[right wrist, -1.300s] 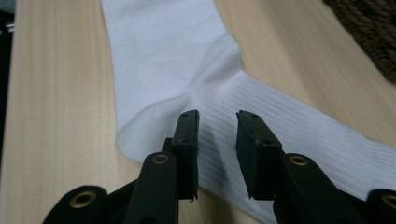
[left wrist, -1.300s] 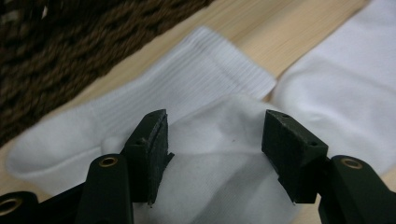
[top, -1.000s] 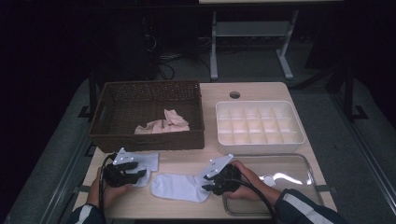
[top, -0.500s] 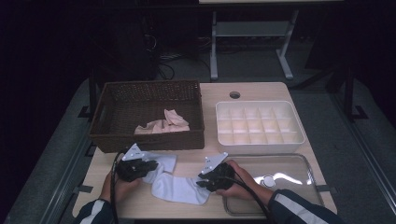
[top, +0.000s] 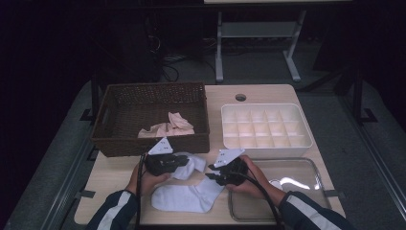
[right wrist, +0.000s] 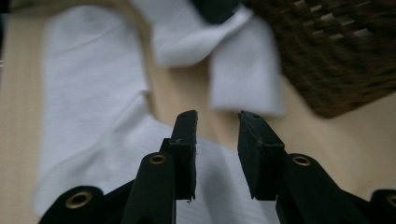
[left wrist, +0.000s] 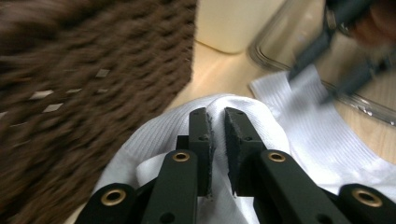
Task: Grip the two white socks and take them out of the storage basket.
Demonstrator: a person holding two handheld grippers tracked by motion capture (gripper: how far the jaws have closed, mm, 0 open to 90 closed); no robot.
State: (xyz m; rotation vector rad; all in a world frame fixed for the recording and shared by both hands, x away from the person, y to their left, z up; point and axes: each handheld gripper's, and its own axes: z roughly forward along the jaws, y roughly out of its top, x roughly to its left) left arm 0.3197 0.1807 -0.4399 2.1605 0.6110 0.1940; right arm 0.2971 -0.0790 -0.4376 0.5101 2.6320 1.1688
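Gripping one of two white socks (top: 184, 197): left tool (top: 179, 162); right tool (top: 214, 178) open.

Dark room, grey floor (top: 344, 143) — white desk frame (top: 258, 33)

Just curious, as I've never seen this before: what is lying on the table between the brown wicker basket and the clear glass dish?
In the high view, two white socks lie between the basket and the glass dish, with both hand-held tongs over them.

The wicker basket (top: 152, 120) walls the far side (divider box (top: 265, 127) beside it); bare table (top: 107, 175) stays open leftward.
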